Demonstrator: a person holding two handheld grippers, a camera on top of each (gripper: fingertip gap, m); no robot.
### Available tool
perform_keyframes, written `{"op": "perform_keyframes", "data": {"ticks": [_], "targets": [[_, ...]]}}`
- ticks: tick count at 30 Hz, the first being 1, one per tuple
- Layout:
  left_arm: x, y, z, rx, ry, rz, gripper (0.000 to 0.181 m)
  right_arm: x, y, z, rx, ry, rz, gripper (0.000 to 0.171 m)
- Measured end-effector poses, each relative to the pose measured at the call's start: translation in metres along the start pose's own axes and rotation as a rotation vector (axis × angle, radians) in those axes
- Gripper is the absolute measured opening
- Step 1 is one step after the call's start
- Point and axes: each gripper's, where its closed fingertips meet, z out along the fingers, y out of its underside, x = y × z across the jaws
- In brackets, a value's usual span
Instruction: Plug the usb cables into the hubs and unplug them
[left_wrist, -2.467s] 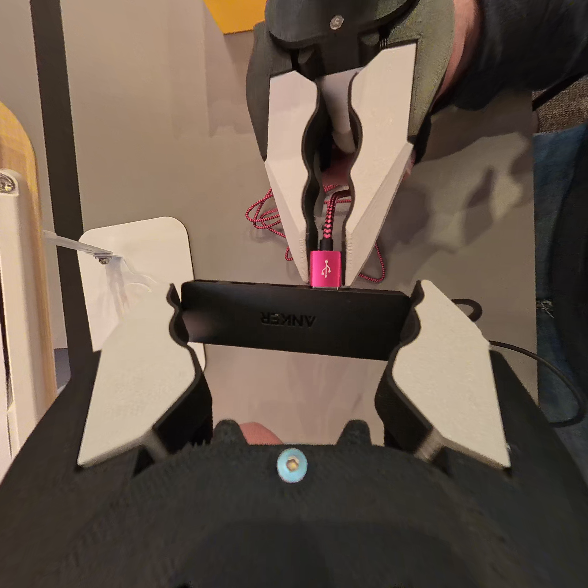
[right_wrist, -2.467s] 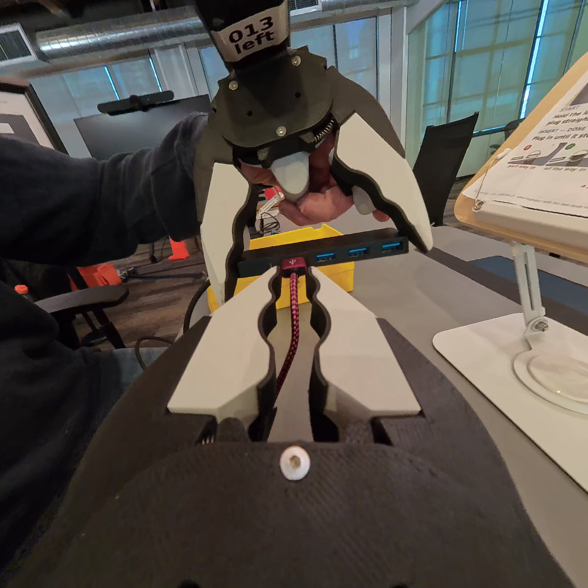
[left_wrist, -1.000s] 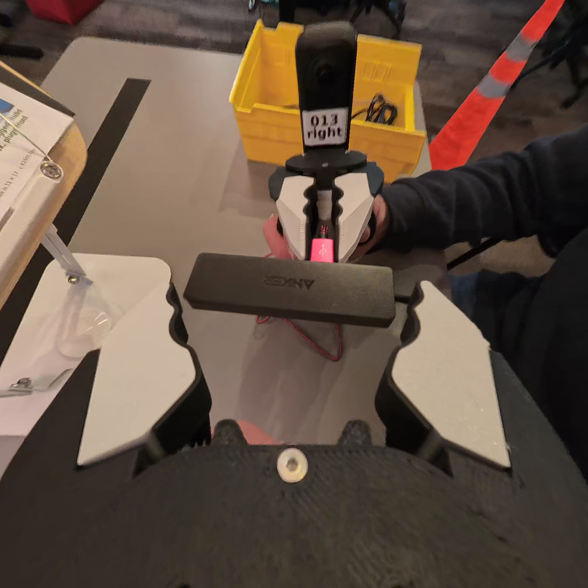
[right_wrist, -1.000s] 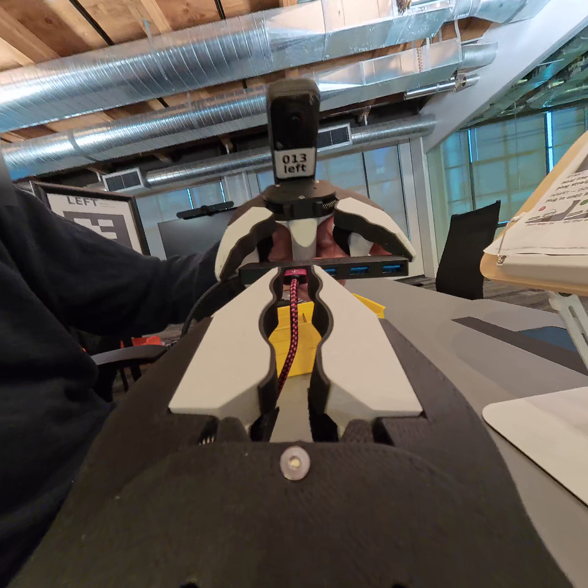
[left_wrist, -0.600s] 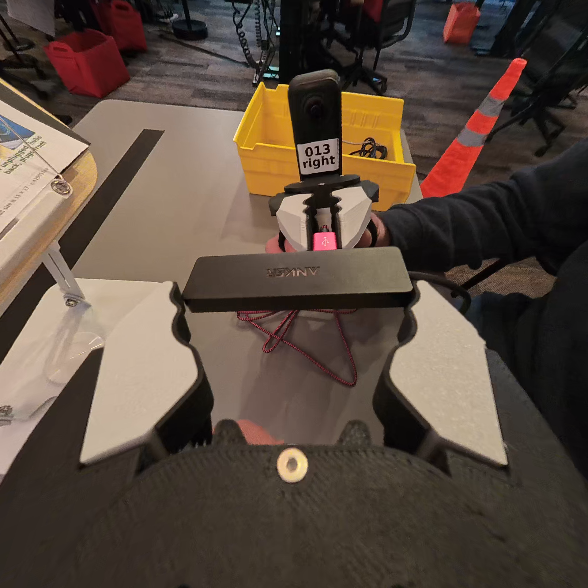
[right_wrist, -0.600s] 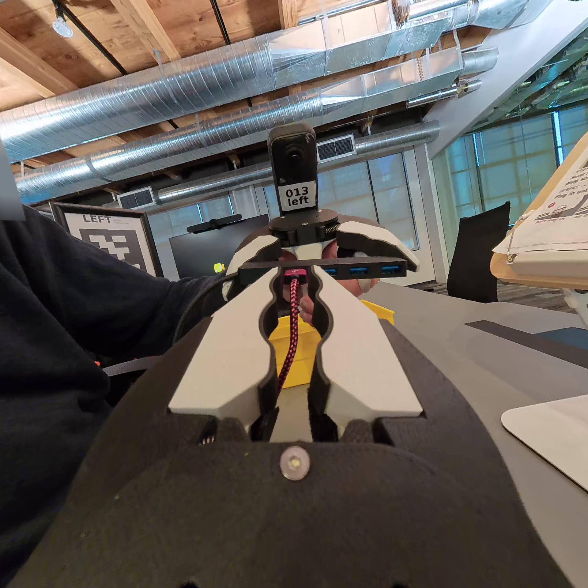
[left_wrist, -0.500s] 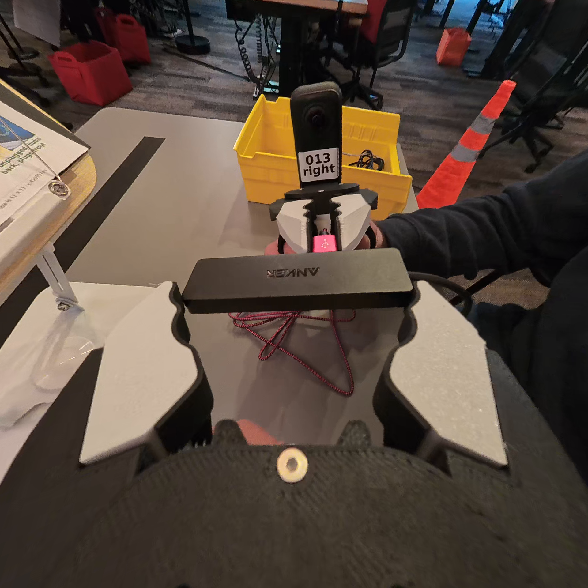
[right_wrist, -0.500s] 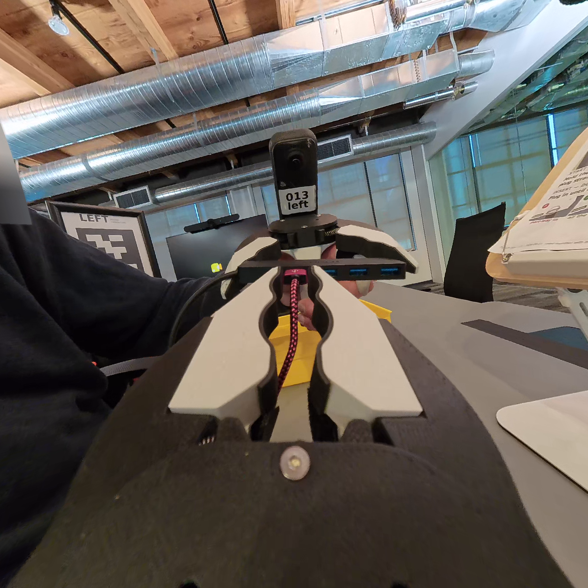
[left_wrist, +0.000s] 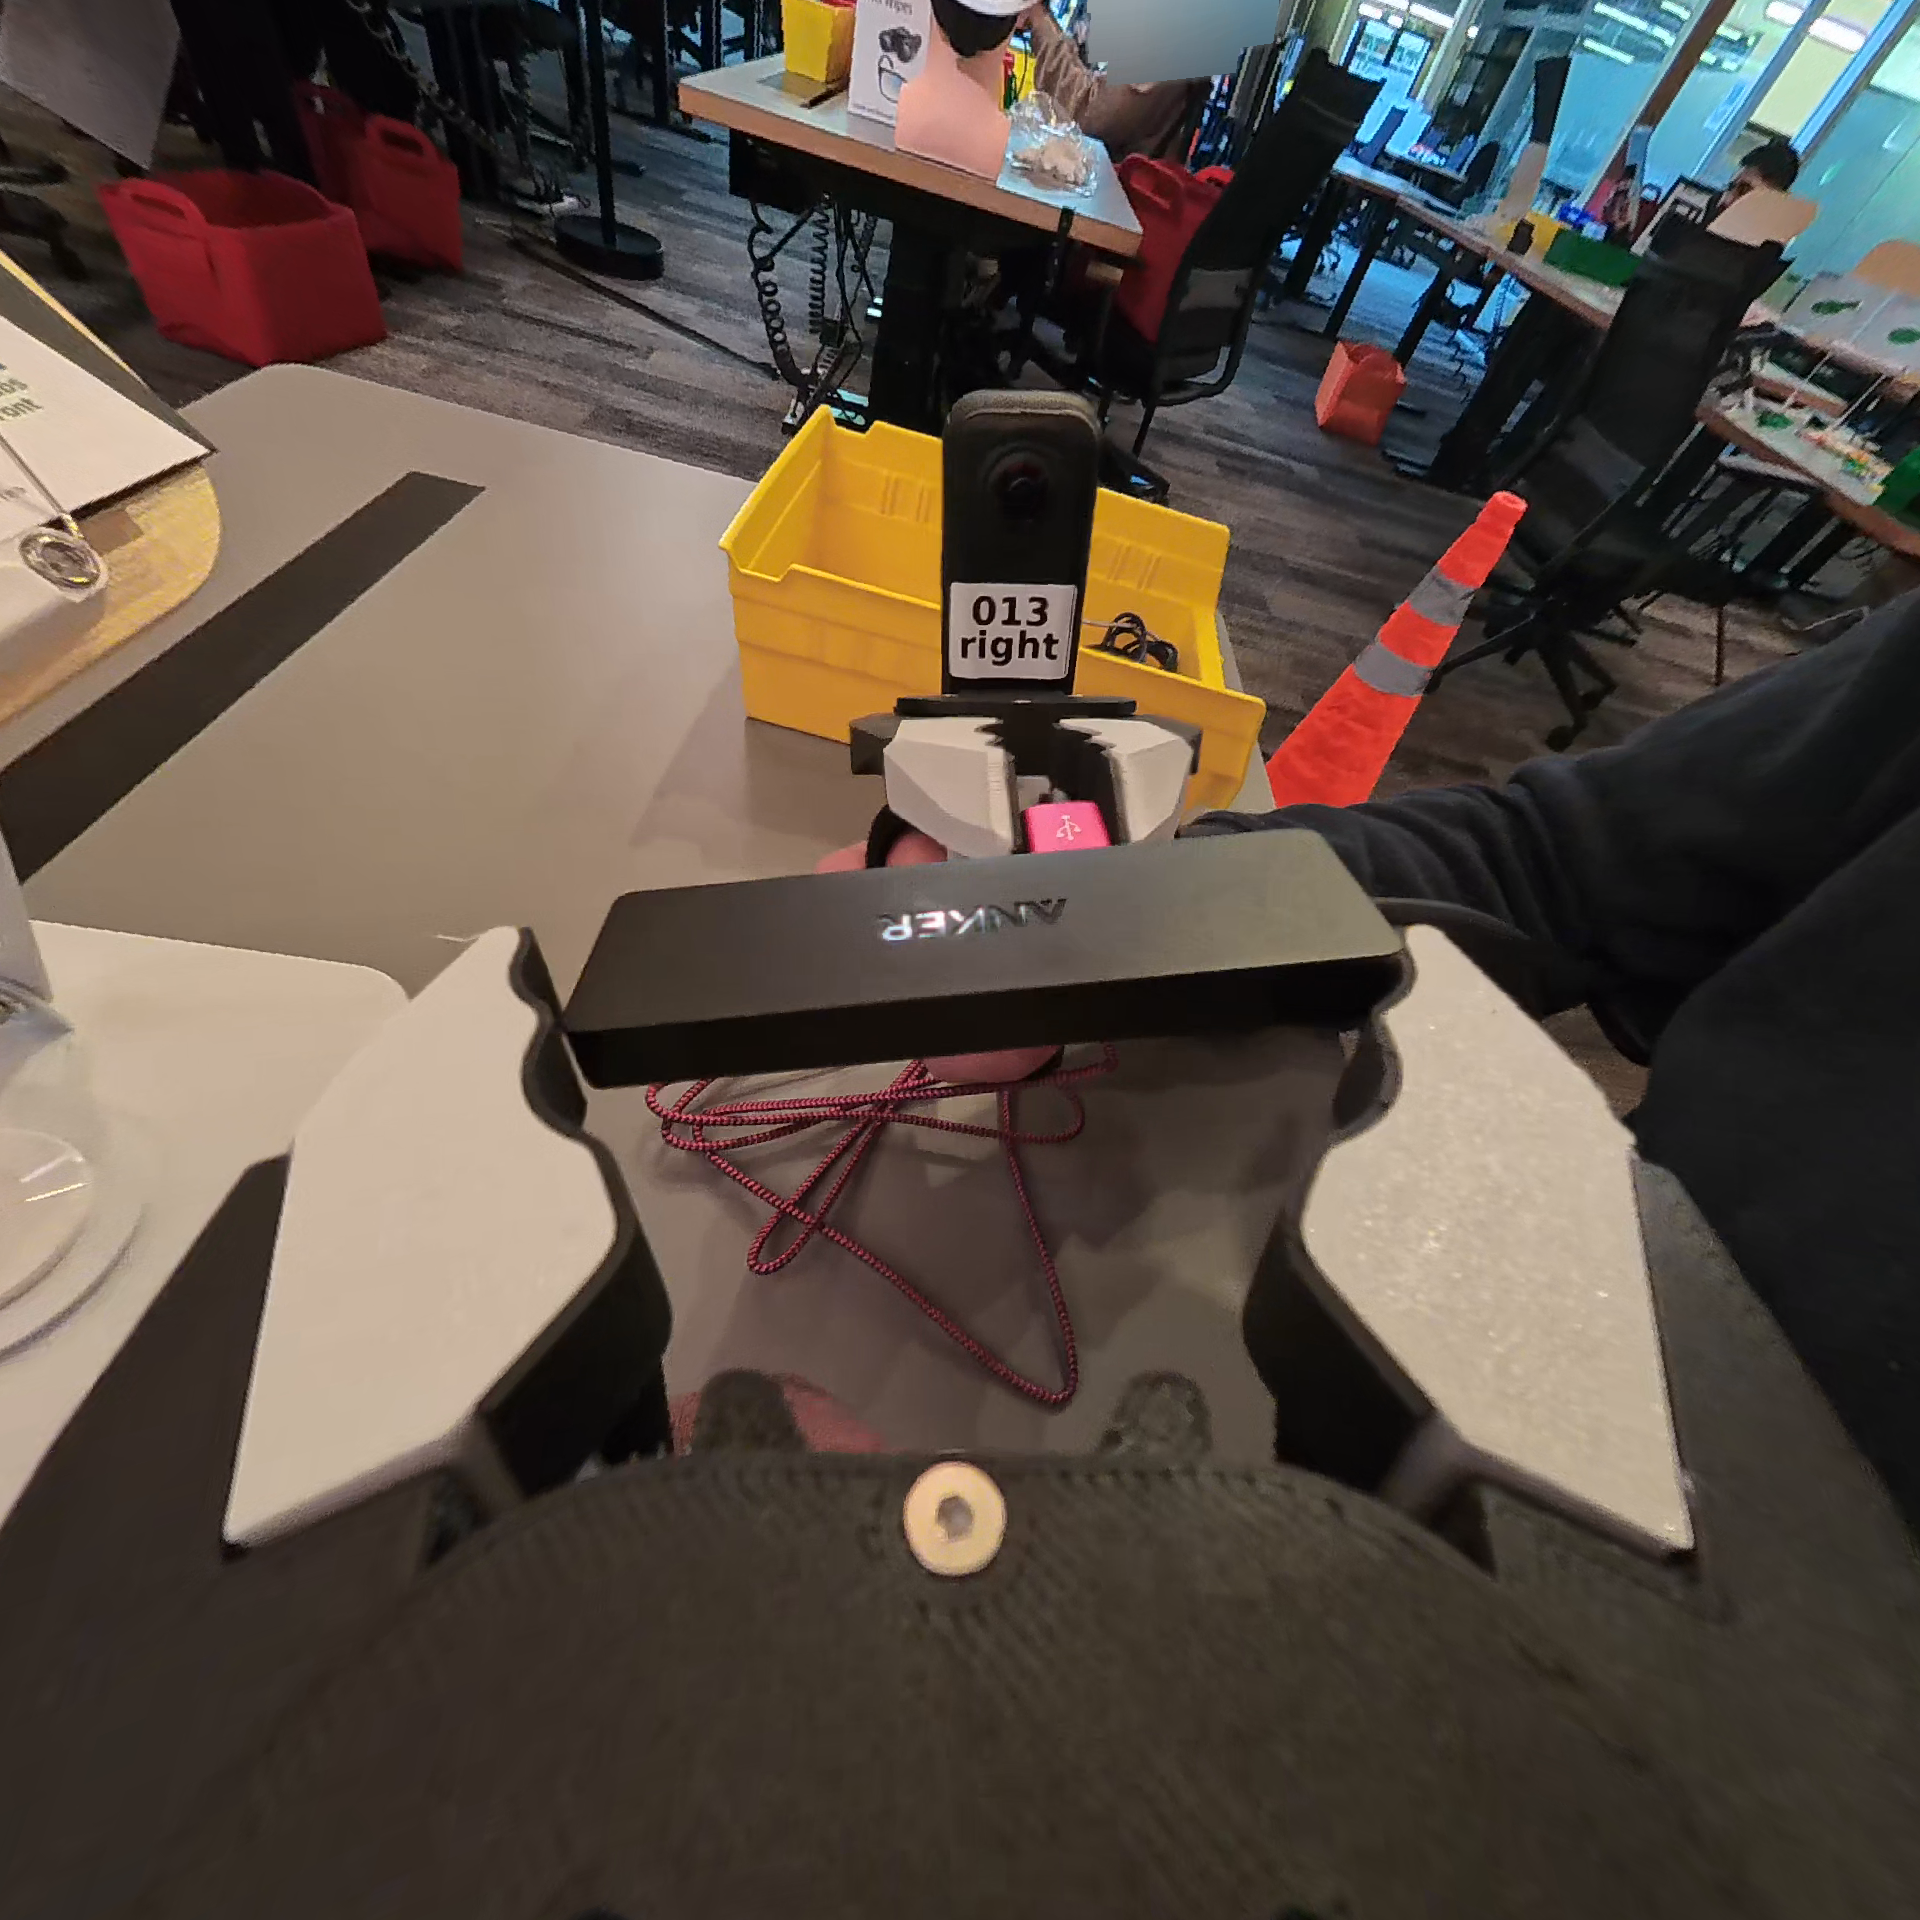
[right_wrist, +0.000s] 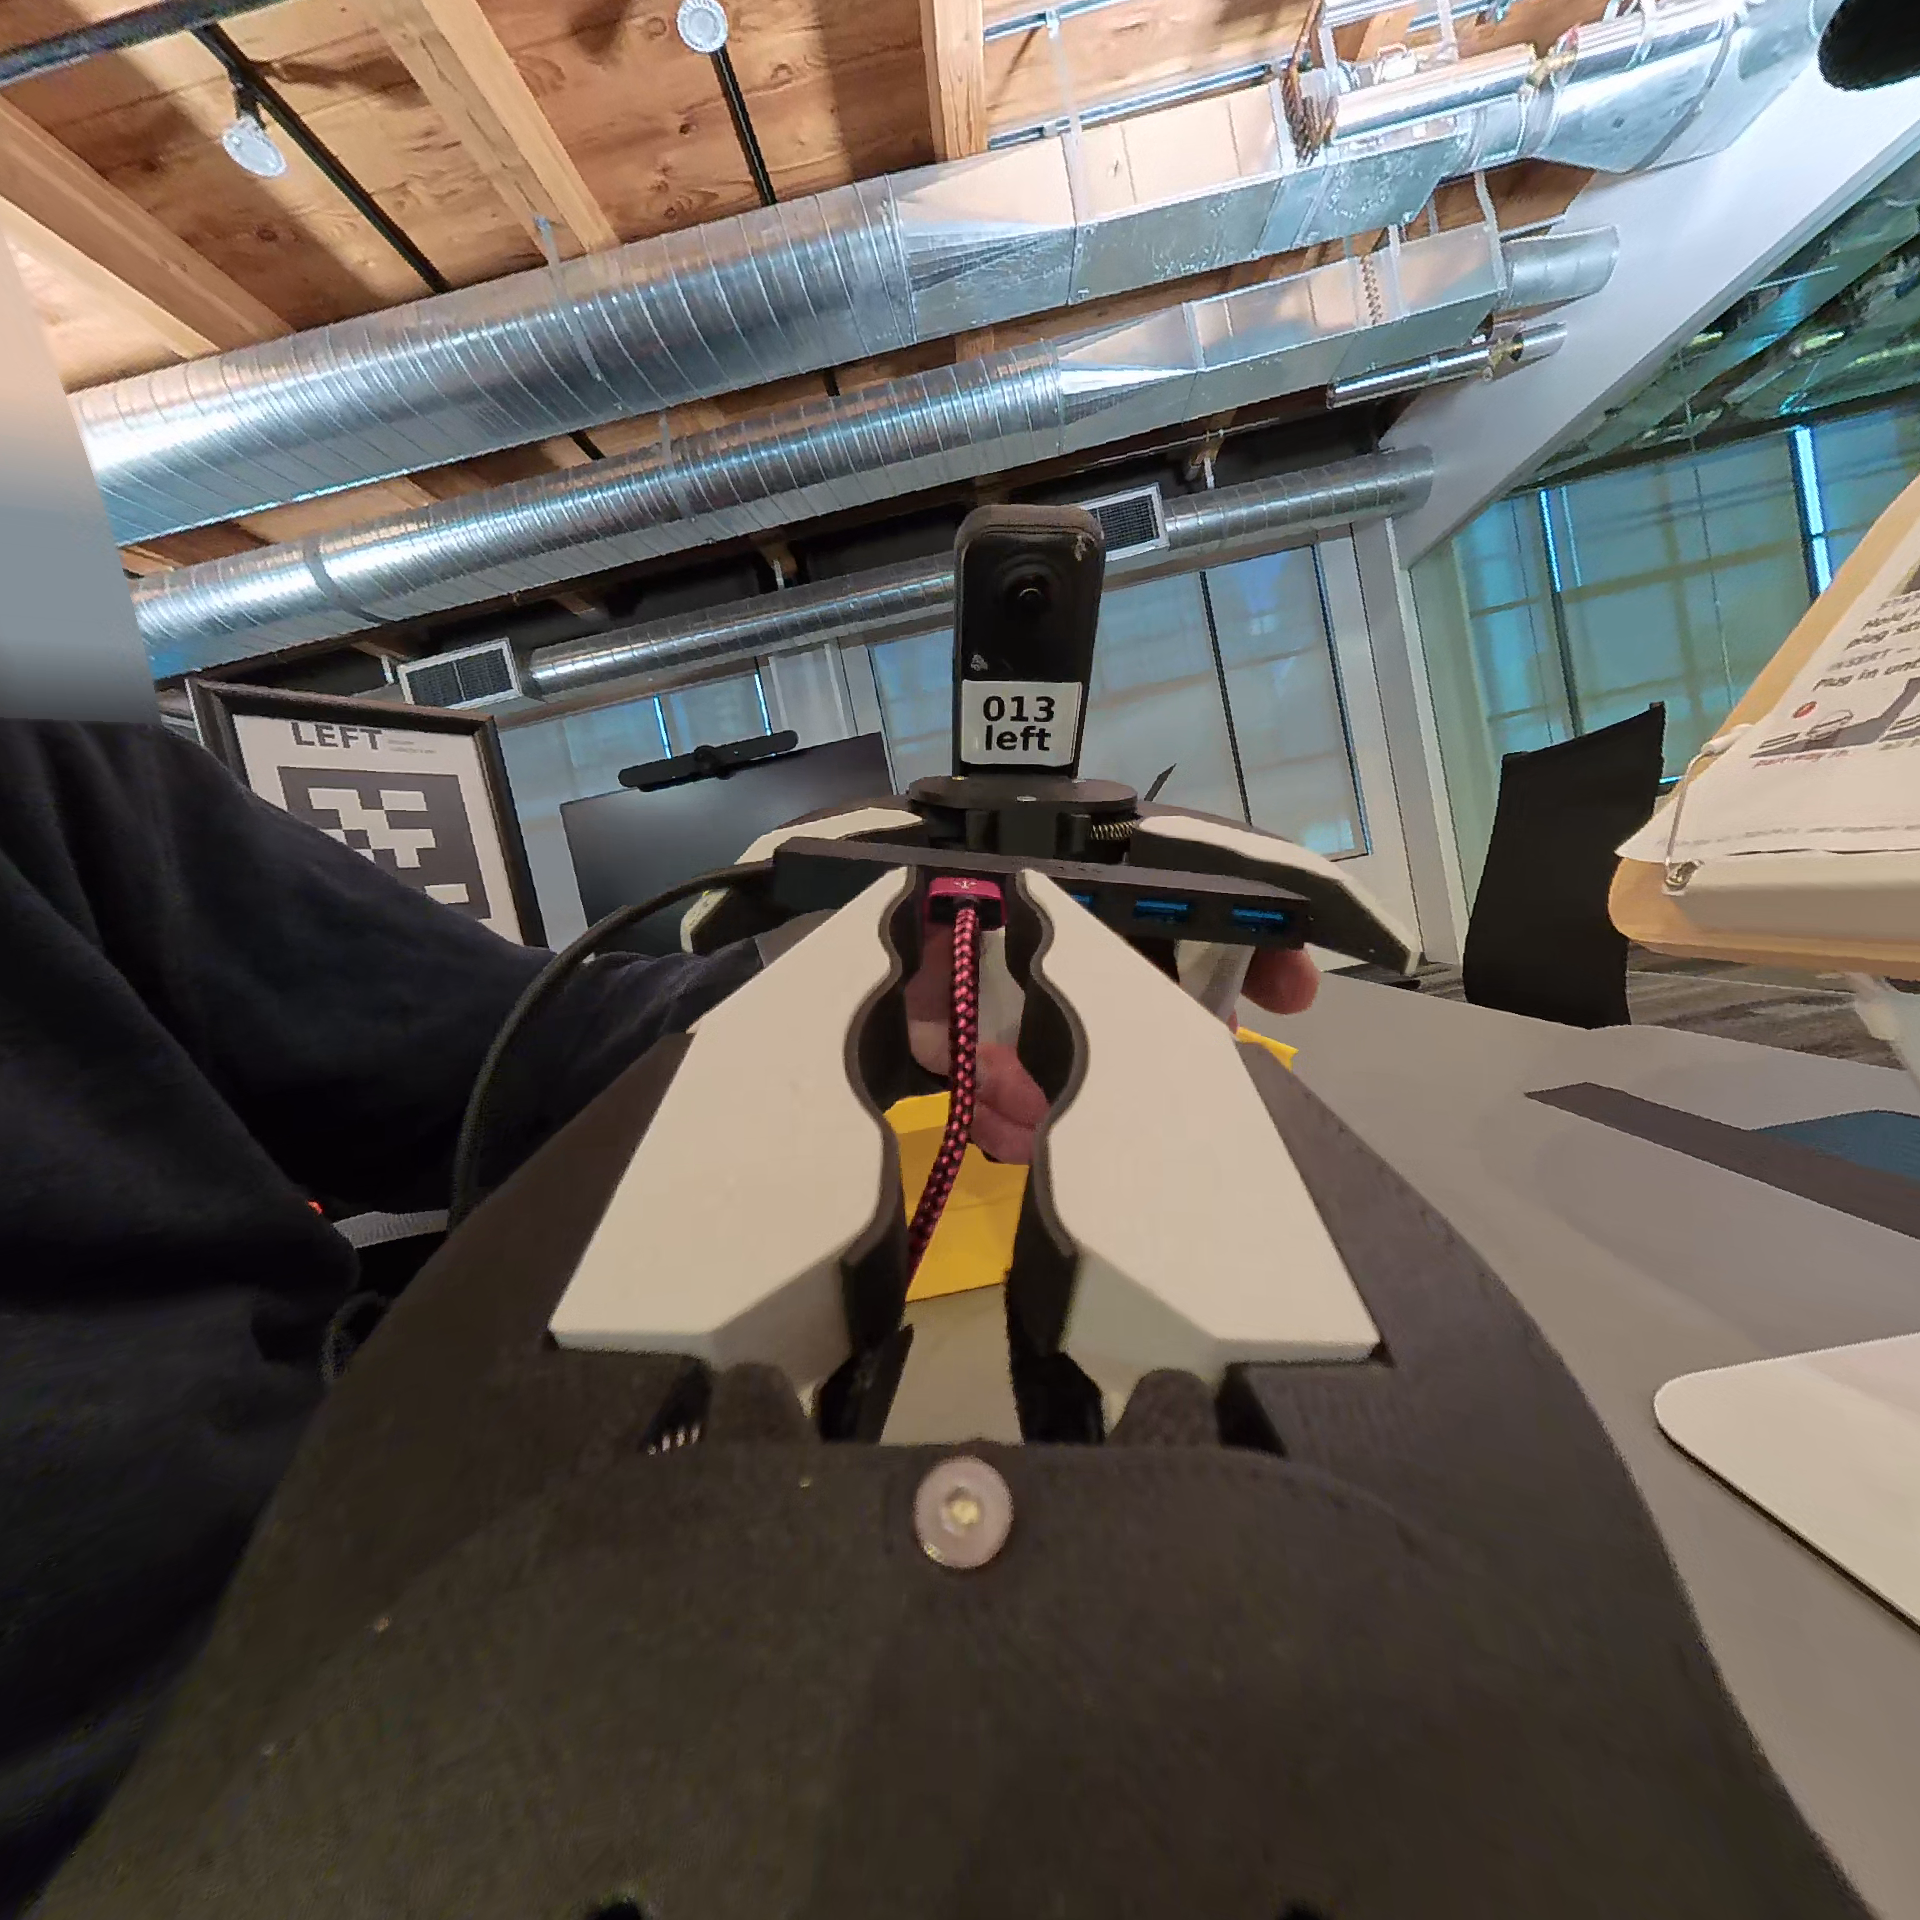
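My left gripper (left_wrist: 961, 987) is shut on the ends of a black USB hub (left_wrist: 977, 961) and holds it level above the grey table (left_wrist: 468, 675). My right gripper (right_wrist: 966, 885) faces it and is shut on a pink USB plug (right_wrist: 966, 889). The plug's tip sits at the hub's (right_wrist: 1195, 883) leftmost port, beside three blue ports (right_wrist: 1164, 910); how deep it sits is hidden. The pink braided cable (right_wrist: 956, 1049) runs back between my right fingers and lies in loose loops on the table (left_wrist: 883, 1174). The right gripper (left_wrist: 1044, 805) and plug (left_wrist: 1062, 828) also show beyond the hub.
A yellow bin (left_wrist: 831, 623) stands on the table behind the right gripper. A white stand base (left_wrist: 187, 1039) with a wooden document board (right_wrist: 1766, 883) is at one side. The hub's black cord (right_wrist: 499, 1039) arcs toward a dark sleeve (right_wrist: 208, 1039). An orange cone (left_wrist: 1392, 665) stands on the floor.
Both grippers have tilted up from a downward pose to nearly level, still facing each other. The hub stays in my left gripper and the plug in my right, at the same port.
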Motion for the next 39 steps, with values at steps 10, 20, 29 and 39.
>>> {"op": "perform_keyframes", "data": {"ticks": [10,20,29,39], "targets": [[-0.001,0.0,0.0,0.027,-0.002,-0.022,0.134,0.003,0.001,-0.003,-0.004,0.01,0.001,0.013],[-0.002,0.001,-0.001,0.024,-0.007,-0.006,0.133,0.004,0.003,-0.003,-0.038,-0.003,0.053,0.019],[-0.003,0.002,-0.002,0.008,-0.003,-0.013,0.133,0.004,0.007,-0.002,-0.13,-0.015,0.073,0.013],[-0.004,-0.007,-0.005,0.079,-0.027,-0.026,0.133,0.005,-0.002,0.002,0.016,-0.011,0.095,0.013]]}}
